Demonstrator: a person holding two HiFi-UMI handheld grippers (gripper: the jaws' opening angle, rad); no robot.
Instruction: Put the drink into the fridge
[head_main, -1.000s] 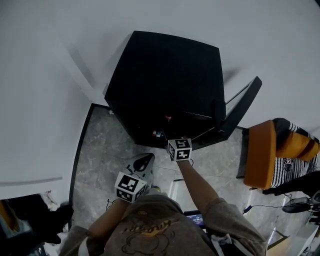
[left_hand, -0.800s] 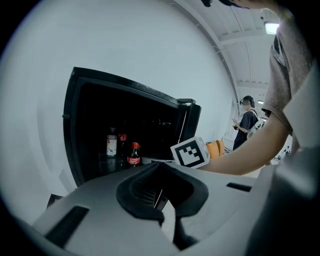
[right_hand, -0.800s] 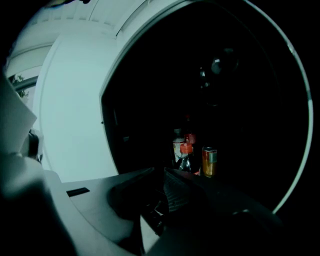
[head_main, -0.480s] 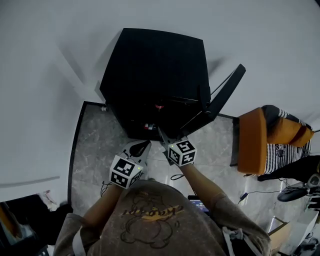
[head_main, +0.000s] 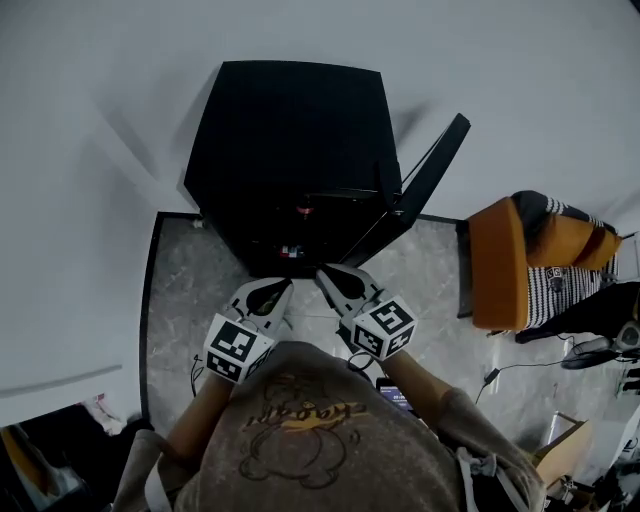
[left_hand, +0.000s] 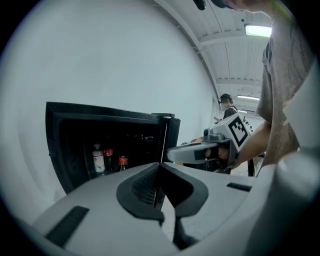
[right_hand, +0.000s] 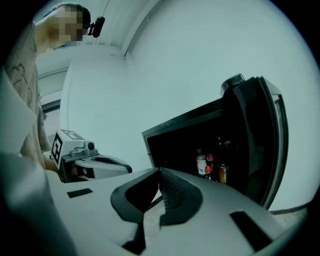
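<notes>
Black fridge (head_main: 290, 140), door (head_main: 425, 185) swung open to the right, and the big change is the right claw (head_main: 327, 274). A second ago it was reaching right into the opening. Now it's pulled back out toward the person, with its jaws pressed together and nothing between them.

The drinks are standing upright in a little cluster inside: a white-label bottle (right_hand: 201, 164), a red-capped bottle (right_hand: 210, 165) and a can (right_hand: 222, 173). I can't say which one is "the drink", but neither claw is carrying anything, so I'd guess the drop-off is done and only the door is left to deal with.

The left claw (head_main: 284, 287) is also closed up tight and empty. It sits a bit higher than it did before.

Pose-wise, both claws hang side by side just in front of the open fridge, close together but not touching. Both point at the opening and are tipped slightly downward. The elbows are bent, so the marker cubes sit close to the person's chest.
</notes>
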